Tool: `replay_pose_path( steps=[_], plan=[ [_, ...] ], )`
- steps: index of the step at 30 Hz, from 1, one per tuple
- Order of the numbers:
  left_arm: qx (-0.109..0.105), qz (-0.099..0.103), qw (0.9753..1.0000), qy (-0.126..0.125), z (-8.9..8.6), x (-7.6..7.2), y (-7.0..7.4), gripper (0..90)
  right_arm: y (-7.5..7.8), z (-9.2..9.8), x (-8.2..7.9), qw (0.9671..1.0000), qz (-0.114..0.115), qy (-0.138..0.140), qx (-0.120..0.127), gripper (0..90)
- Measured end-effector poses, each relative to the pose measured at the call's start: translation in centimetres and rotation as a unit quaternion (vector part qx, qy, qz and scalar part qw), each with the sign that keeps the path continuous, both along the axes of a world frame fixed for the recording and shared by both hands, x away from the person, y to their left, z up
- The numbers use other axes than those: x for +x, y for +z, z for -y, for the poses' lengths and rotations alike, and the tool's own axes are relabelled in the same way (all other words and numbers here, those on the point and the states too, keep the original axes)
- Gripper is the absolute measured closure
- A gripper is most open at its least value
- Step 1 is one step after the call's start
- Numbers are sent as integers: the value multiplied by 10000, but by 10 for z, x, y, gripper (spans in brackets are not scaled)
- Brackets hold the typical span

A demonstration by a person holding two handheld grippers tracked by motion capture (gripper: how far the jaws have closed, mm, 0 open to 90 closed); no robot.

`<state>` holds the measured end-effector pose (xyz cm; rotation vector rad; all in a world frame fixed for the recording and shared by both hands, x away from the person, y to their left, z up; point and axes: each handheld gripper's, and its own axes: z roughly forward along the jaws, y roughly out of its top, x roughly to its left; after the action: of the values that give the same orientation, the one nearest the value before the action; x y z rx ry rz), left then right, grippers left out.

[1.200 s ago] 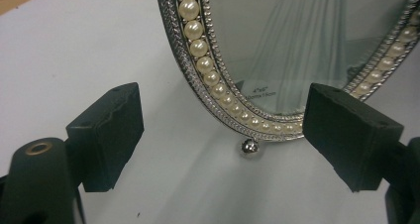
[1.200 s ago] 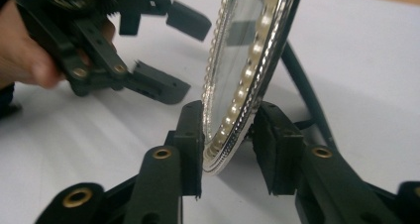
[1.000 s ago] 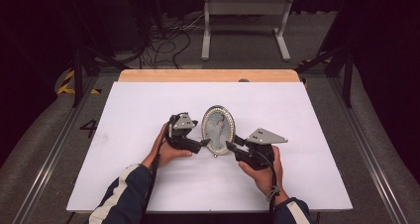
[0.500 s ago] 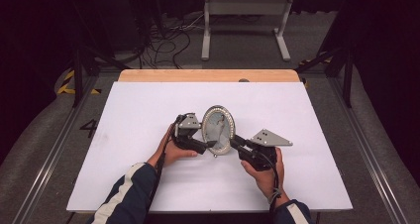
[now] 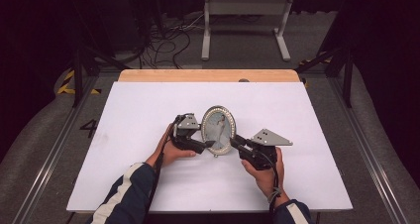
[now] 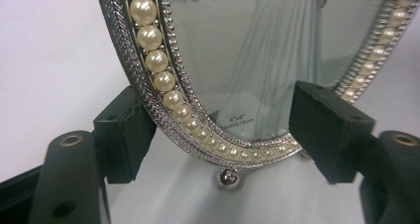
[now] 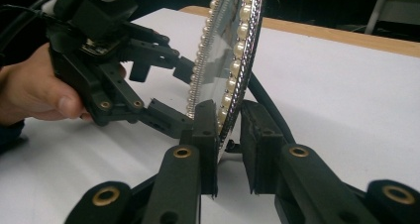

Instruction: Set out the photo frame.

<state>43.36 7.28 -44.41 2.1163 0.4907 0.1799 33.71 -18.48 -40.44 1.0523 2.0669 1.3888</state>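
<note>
The oval pearl-rimmed frame (image 5: 218, 130) stands upright mid-tabletop (image 5: 124, 120). The right gripper (image 7: 229, 130) clamps its lower rim to steady it. The left gripper (image 6: 218, 130) straddles the frame's base, spread, not pinching.

Navy sleeves with white stripes; black tools, brass-ringed screw holes, grey three-cornered plates, trailing cables.

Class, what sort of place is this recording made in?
Probably a lab or recording studio: a white-topped table under dark surroundings, loose cables on the floor, and a metal stand behind.
</note>
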Motion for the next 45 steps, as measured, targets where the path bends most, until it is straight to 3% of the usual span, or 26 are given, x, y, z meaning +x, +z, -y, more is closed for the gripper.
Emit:
replay_pose_path(
  steps=[19,22,28,32,37,45],
  plan=[
    [296,183,9994,-39,-7,-9,3,300,-2,3,6,10000,-23,-49,8,791],
    [289,203,9994,-47,-7,-8,3,300,-2,3,6,10000,-22,-66,-1,791],
    [28,302,9993,218,-9,-10,8,265,-1,2,4,9999,33,-102,-54,764],
    [-145,372,9988,270,-14,-10,12,290,1,4,1,9999,64,-116,-41,778],
    [-329,347,9984,301,-21,-8,16,393,0,3,0,9999,34,-127,-105,824],
    [-360,369,9979,396,-27,-6,16,566,-3,1,1,9998,-8,-113,-136,840]
  ],
)
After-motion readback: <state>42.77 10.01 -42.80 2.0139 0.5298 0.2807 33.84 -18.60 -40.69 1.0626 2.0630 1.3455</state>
